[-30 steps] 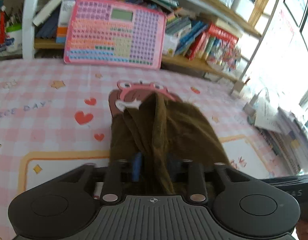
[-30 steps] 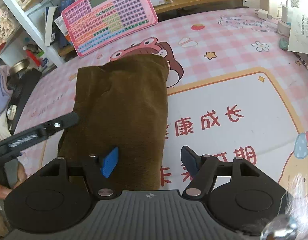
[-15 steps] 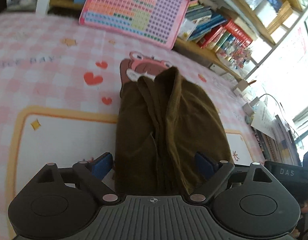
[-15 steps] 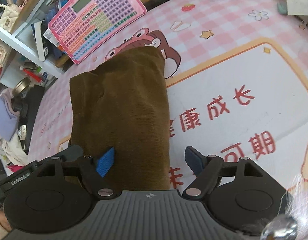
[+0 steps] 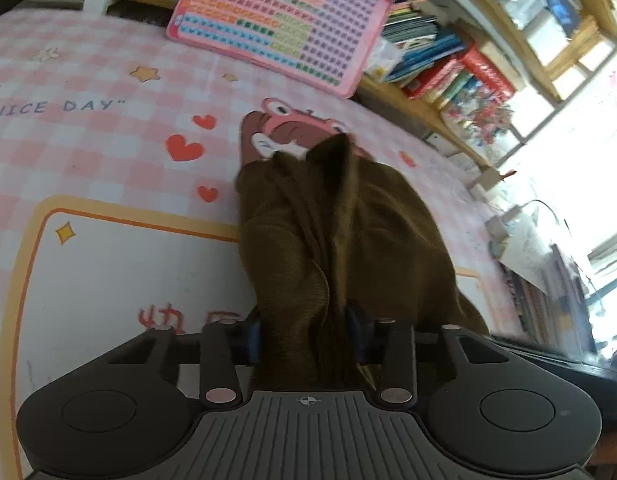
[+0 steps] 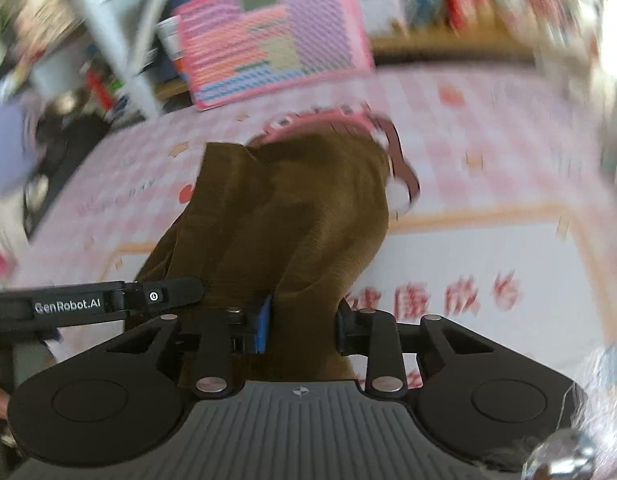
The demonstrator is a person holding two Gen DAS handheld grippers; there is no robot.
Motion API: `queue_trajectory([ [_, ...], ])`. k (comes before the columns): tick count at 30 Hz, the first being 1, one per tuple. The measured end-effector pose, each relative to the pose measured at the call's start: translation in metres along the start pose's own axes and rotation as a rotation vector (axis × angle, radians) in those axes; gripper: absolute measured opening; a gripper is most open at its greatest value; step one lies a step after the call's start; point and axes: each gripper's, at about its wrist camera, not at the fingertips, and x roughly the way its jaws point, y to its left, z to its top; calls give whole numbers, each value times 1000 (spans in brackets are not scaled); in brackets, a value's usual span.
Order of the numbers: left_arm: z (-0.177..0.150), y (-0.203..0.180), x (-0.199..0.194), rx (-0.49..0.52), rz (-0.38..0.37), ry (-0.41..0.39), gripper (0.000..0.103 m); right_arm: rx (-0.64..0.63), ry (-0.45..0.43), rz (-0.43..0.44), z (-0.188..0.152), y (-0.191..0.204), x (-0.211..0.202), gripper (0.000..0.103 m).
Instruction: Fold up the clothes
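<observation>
A brown garment [image 5: 340,232] lies folded lengthwise on the pink checked table mat [image 5: 88,152], its far end over a cartoon frog print. My left gripper [image 5: 304,336] is shut on the garment's near edge, bunching the cloth between its blue pads. In the right wrist view, which is blurred by motion, my right gripper [image 6: 302,326] is shut on the near edge of the same garment [image 6: 292,208], lifted a little. The left gripper's arm [image 6: 108,300] shows at the left of that view.
A pink toy keyboard tablet [image 5: 280,24] leans against the bookshelf [image 5: 460,68] at the far edge of the table. Papers and a cable [image 5: 536,232] lie at the right side. A lavender item [image 6: 8,148] sits off the table's left.
Both grippers went from open around the garment's near edge to shut on it. The right gripper is now moving fast and its view has tilted up toward the shelf.
</observation>
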Motion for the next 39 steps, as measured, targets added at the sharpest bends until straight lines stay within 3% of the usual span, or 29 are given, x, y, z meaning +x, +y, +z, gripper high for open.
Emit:
queue_trajectory([
  [4,-7,-4,0,30,9,28,38,31,26,9,0,-9,-2,28],
  [9,-4,4,6,-12,9,62,49,69,59,21,0,-20,-5,53],
  [13,-2,10,16,-39,-13,95,54,130,104,59,0,-29,5,61],
  [16,1,14,22,-70,-31,101,53,146,114,74,-1,-28,12,62],
  [21,0,5,21,-40,-14,93,45,46,85,58,-1,-12,8,37],
  [24,-2,-8,10,18,-26,61,38,-76,35,30,-3,3,-1,30],
  [26,-5,-15,4,59,-33,44,38,-145,6,17,-3,11,-7,30],
  [29,-6,-8,7,31,-35,72,39,-95,38,43,-3,-2,-5,30],
  [36,-8,8,19,-45,-50,106,50,8,107,49,-4,-18,10,52],
  [39,-8,6,22,-48,-51,100,47,75,111,72,-5,-26,14,47],
])
